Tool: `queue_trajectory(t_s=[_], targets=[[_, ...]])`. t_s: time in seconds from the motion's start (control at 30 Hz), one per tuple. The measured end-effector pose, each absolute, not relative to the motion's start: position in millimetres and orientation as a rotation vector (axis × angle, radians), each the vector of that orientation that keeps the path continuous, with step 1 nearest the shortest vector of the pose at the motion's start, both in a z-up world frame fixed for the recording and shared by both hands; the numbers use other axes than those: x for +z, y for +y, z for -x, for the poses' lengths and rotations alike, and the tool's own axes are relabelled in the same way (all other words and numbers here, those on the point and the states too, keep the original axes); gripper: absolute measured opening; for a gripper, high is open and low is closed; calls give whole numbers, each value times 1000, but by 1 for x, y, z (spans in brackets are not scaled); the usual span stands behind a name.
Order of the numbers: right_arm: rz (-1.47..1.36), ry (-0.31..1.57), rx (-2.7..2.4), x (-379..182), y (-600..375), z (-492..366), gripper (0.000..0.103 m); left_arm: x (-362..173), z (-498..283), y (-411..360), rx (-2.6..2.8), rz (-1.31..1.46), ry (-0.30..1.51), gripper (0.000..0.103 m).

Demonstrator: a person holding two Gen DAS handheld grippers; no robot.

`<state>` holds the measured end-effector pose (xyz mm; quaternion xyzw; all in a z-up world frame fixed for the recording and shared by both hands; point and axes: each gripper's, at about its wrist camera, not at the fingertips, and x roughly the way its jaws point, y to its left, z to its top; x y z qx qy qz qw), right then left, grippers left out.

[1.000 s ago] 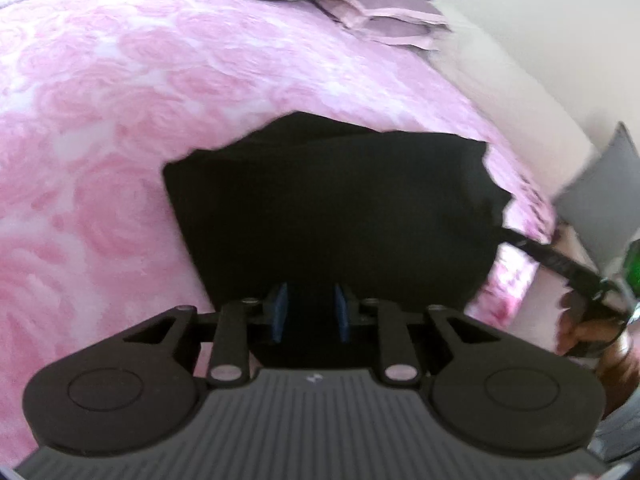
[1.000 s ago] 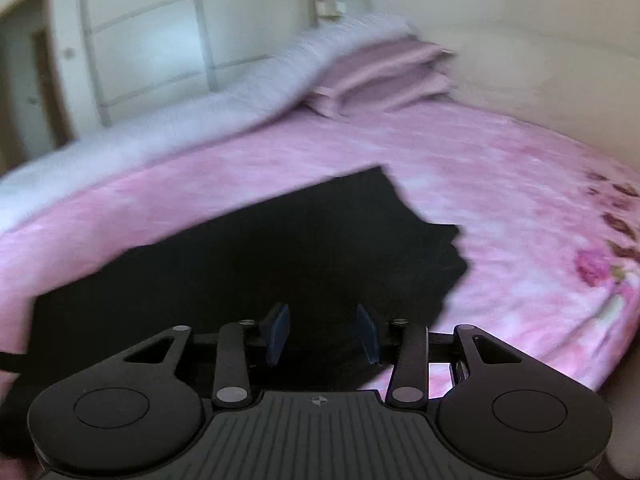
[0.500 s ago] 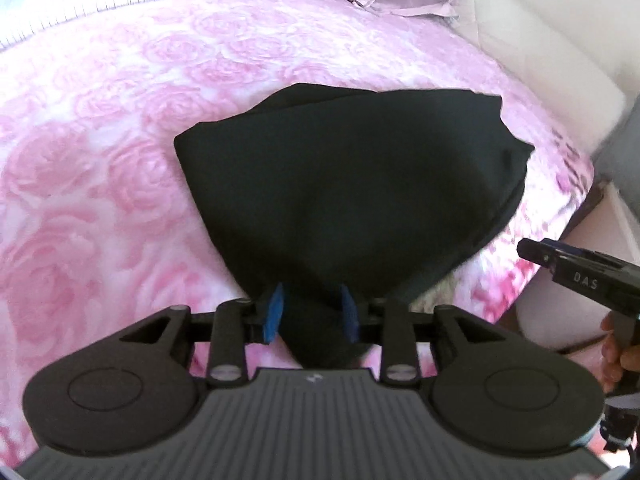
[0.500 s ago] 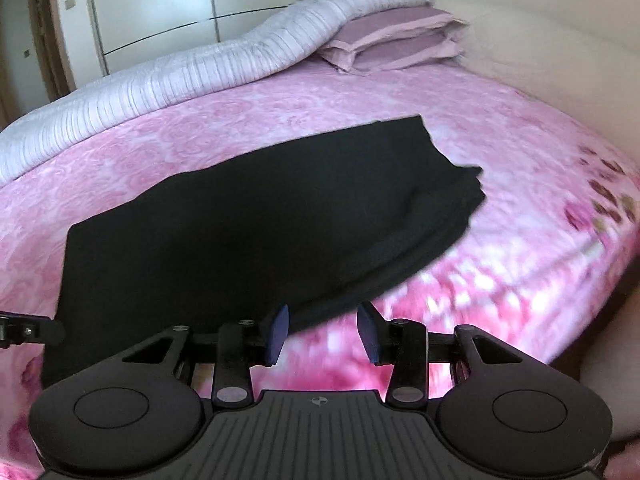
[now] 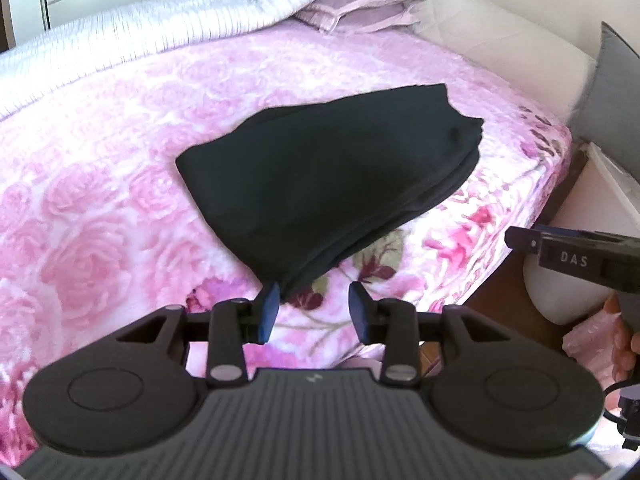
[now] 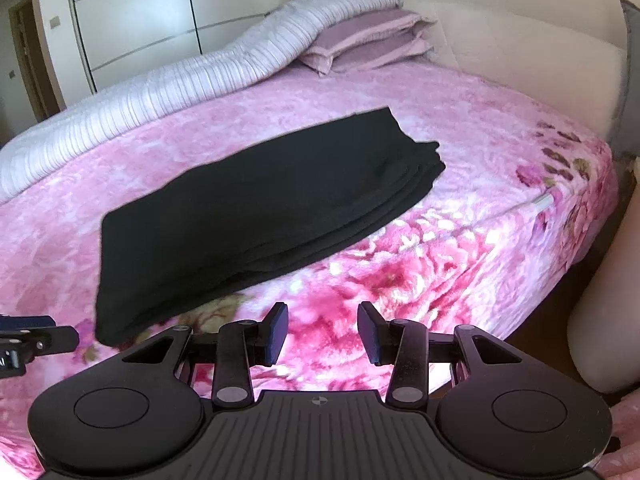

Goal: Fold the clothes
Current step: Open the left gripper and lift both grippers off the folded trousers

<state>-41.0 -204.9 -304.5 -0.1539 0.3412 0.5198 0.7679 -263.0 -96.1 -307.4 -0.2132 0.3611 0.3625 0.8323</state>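
So the folding looks basically done here, at least for this piece: the black soft fabric garment (image 5: 328,184) is lying in a flat, layered bundle on the pink rose-patterned fleece bed cover (image 5: 100,200), sitting around the middle of both frames with its stacked edges showing toward the right end. Can't tell what kind of garment it is, just dark cloth folded over itself a few times. What's left, I'd guess, is maybe squaring it up or moving on to another item, though no other clothes show up anywhere. Left gripper (image 5: 314,308) sits at the bottom centre of its view, jaws parted about halfway with nothing between them; the garment's near corner ends just beside its left pad. Right gripper (image 6: 323,334) is also open, empty, hanging over bare cover at the bottom centre. Compared with a second back: the left jaws have just been opening, and the cloth they were pinching half a second ago is out of them now. Both views show far more of the bed, with the garment smaller and farther up the frame, so both hands have backed off.
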Motion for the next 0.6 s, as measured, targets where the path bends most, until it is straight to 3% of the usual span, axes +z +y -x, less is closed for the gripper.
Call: queue_trajectory(t_s=[0.6], targets=[[303,679,1167,-279,-237,73,43,-282,288,-138,770,399,699,35]])
